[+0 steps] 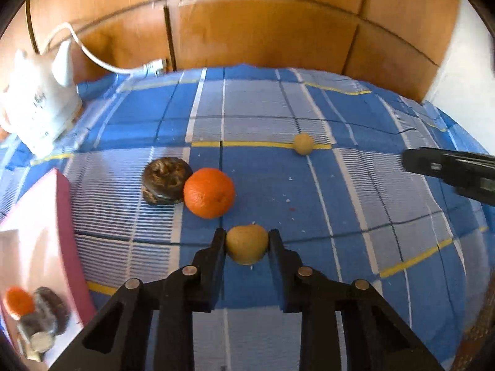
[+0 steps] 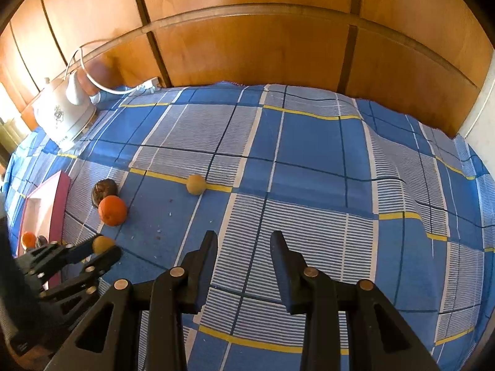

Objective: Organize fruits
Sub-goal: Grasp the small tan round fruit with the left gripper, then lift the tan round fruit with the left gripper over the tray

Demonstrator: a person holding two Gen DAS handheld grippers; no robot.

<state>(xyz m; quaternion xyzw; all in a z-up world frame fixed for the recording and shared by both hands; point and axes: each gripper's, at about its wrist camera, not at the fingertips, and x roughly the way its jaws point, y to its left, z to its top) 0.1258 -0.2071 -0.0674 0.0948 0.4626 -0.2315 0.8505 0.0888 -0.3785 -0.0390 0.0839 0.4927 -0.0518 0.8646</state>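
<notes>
My left gripper [image 1: 247,244] is pinching a yellow-green fruit [image 1: 247,244] low centre in the left wrist view; only the right wrist view is showing my right gripper [image 2: 244,249] spread, empty, over the checked cloth [image 2: 309,154]. I'm counting two yellow-green fruits, second one [image 1: 303,144] upper right, one orange [image 1: 209,193], one dark brown fruit [image 1: 167,181] touching it, one pink box [image 1: 63,204], one white iron [image 1: 40,108].

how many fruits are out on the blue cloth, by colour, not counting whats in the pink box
orange: 1, the orange
yellow-green: 2, one fruit clamped in the left tool, one small fruit farther back
dark brown: 1, the shrivelled fruit touching the orange
total: 4
</notes>
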